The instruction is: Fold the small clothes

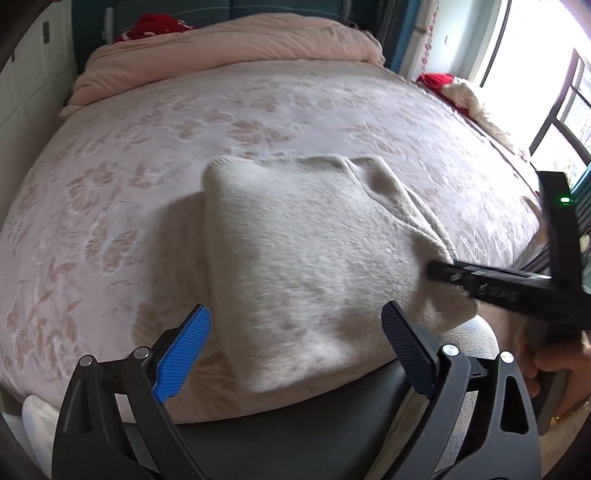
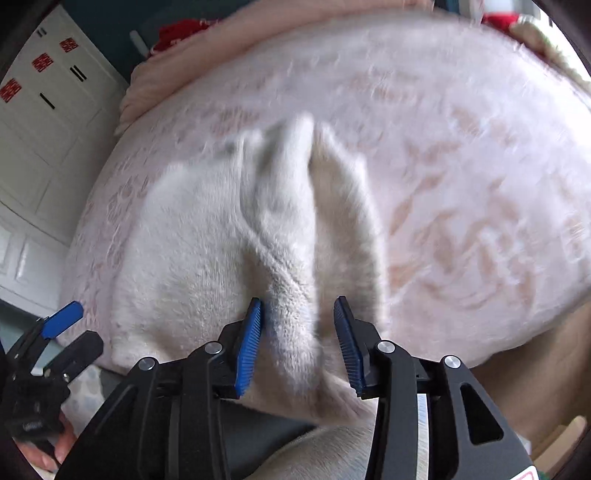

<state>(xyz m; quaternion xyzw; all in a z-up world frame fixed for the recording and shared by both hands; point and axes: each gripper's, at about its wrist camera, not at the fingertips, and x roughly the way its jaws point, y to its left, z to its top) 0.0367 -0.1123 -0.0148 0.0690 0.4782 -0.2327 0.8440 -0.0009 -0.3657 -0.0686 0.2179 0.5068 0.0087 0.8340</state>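
The cream fleece garment (image 1: 310, 251) lies folded on the pink floral bedspread (image 1: 110, 155), close to the bed's near edge at 6 o'clock. Its layered side edge shows toward 3 o'clock in the left wrist view. In the right wrist view, a raised ridge of the fleece runs between the jaws.

The right hand-held gripper (image 2: 297, 339) stands part open around that ridge. The blue pad at 9 o'clock touches the fabric; the other pad stands apart from it. No firm pinch is evident. The right wrist view is motion-blurred, so contact is a judgement only.

The left hand-held gripper (image 1: 295, 332) is spread wide above the garment's near edge and holds nothing.

A peach quilt (image 1: 229, 40) is bunched at 12 o'clock, with a red item (image 1: 155, 29) behind it, well apart from the work.

Risks, as judged: closing on only the top layer would pull the fold open. The garment sits near the bed edge, so a drag toward 6 o'clock could slide it off. Pile fabric may slip from ribbed pads.
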